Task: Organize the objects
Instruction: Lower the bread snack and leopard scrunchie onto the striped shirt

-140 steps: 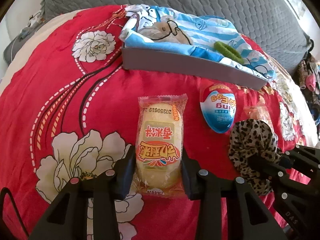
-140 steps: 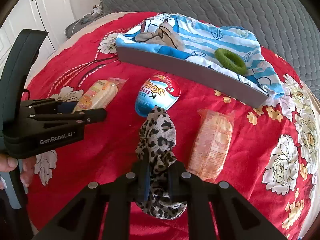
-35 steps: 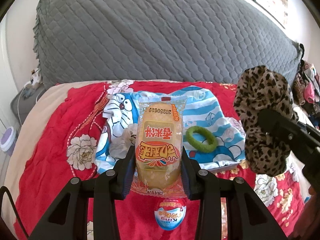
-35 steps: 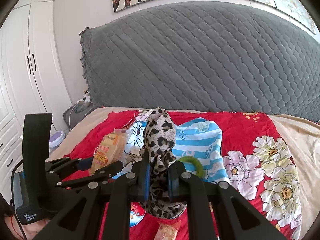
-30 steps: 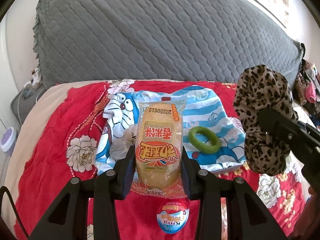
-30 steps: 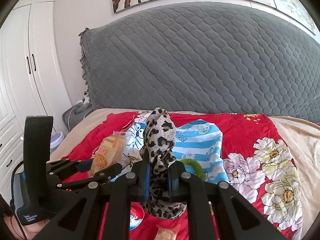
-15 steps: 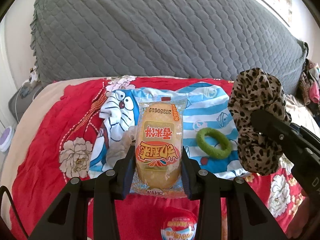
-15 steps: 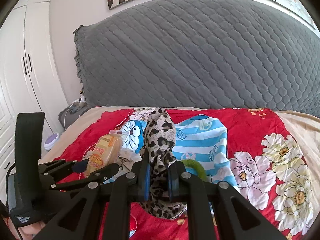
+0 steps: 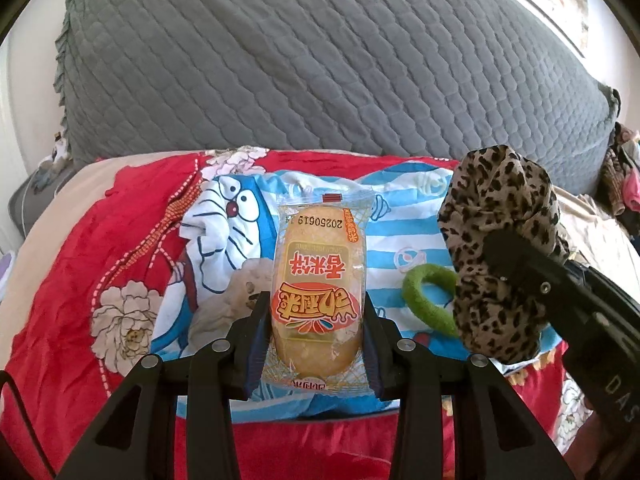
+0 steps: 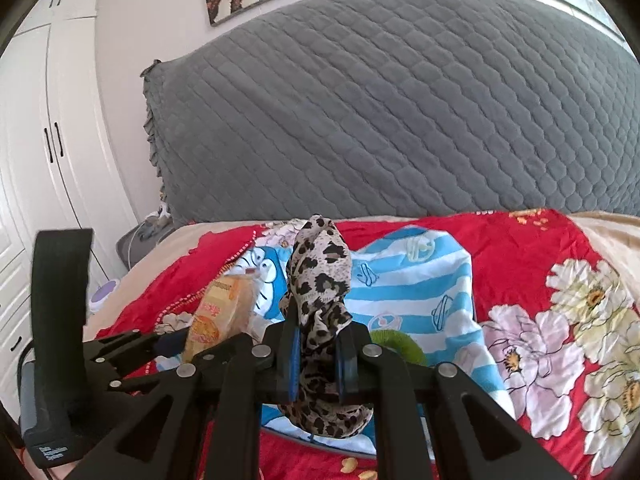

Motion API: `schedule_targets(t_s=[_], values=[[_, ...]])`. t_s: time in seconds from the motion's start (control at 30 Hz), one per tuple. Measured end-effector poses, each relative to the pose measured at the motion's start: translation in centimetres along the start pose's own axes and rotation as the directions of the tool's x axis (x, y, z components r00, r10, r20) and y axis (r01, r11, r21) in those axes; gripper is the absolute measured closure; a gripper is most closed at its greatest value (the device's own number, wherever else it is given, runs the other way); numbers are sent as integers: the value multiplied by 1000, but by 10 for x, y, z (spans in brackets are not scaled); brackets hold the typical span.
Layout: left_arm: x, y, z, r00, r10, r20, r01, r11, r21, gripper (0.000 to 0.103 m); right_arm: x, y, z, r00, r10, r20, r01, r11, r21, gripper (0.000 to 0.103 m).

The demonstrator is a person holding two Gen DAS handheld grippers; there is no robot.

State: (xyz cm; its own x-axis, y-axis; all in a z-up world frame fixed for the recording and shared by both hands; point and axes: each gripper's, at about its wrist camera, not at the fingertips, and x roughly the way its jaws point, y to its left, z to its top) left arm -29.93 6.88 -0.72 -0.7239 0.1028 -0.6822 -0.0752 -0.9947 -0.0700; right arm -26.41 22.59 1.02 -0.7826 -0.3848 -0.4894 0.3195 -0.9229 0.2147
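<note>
Left wrist | cake packet (image 9: pixel 318 300) clamped between fingers (image 9: pixel 256 344)

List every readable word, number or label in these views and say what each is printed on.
"20250619 14": date stamp, upside down, on the snack pack.
Large Chinese characters on the snack pack: upside down, not legible enough to quote.
"DAS": partial lettering on the right gripper body.
White label on the left gripper body: too blurred to read.
</note>
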Motion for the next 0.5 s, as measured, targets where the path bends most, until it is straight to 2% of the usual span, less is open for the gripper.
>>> schedule_targets(t_s=[0.33,0.5], values=[[20,-2,5,1000,21,-13,-21,1000,23,61,16,-15,-8,1000,13,-4,-13,1000,27,90],[28,-2,10,999,18,-28,-17,1000,12,61,26,-21,-9,999,7,-32,-6,1000,29,90]])
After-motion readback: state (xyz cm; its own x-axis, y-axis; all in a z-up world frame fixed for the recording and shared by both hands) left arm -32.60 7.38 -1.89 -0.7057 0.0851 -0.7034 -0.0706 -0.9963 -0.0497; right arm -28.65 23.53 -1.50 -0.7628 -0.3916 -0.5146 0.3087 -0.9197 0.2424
